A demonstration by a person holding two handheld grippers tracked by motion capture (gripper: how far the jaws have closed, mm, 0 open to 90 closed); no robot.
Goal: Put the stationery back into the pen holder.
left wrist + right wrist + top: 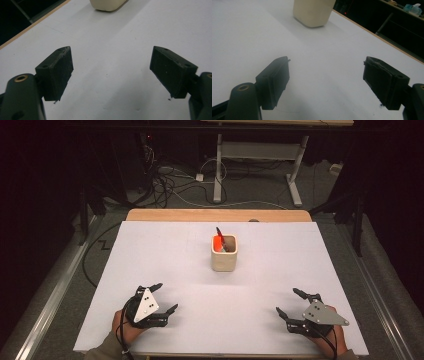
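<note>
left gripper (166, 298): jaws wide apart, empty, parked near the table's front edge
right gripper (289, 302): same deal
cup (224, 253): mid-table, upright so the orange-handled tool (218, 240) leans inside

matt cream cup (224, 253), smooth white table (165, 260)

Your left gripper (167, 296) and right gripper (289, 301) rest near the table's (280, 270) front edge; the cup (224, 253), holding a pen (220, 238), stands centred beyond them.

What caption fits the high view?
Two open hand-held grippers, left and right, rest before a cream cup holding a pen.
</note>
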